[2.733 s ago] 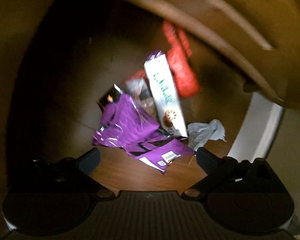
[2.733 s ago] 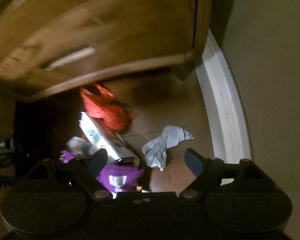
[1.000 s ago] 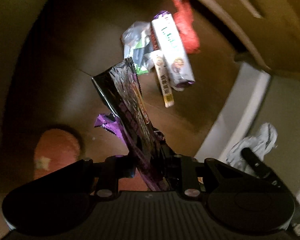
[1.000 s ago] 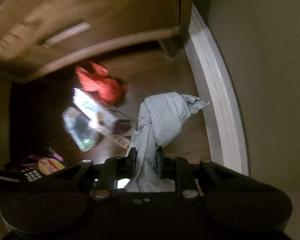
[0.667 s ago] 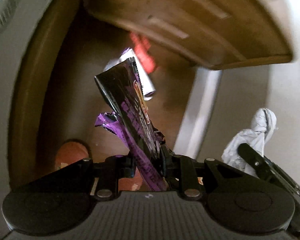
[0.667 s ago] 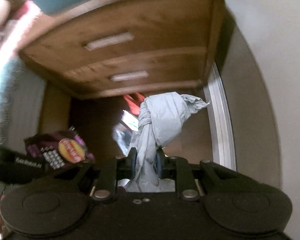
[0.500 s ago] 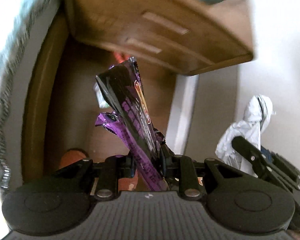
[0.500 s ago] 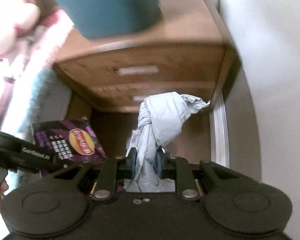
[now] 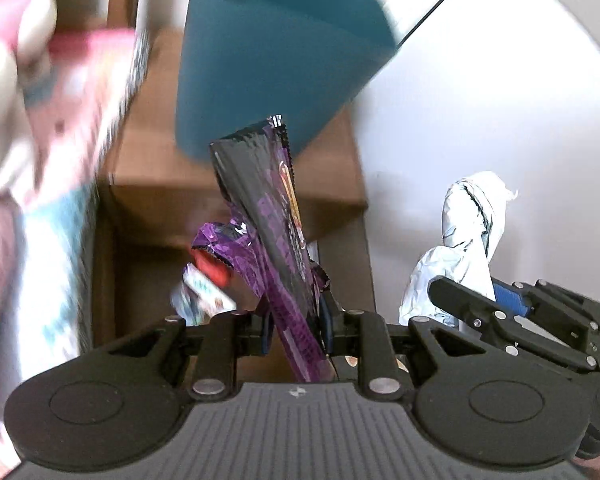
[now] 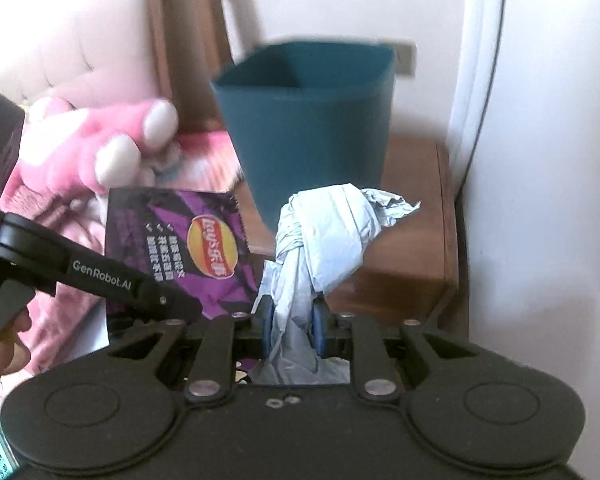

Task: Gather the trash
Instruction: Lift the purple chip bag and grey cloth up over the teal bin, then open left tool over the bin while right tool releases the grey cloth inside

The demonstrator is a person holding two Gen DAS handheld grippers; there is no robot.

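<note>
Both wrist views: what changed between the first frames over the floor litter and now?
Both grippers closed on litter and lifted it from the floor to the teal bin on the wooden nightstand. The left gripper, open earlier, now clamps the purple chip bag; the right gripper clamps the crumpled grey bag. The red wrapper and other litter stayed on the floor.

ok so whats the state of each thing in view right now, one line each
left hand-held gripper: shut on the purple chip bag
purple chip bag: held upright, crumpled, above the floor
right hand-held gripper: shut on the grey wad
grey wad: knotted, crumpled, held up
teal bin: upright on the wooden nightstand, open top, contents not visible
red wrapper: on the floor below, blurred
</note>
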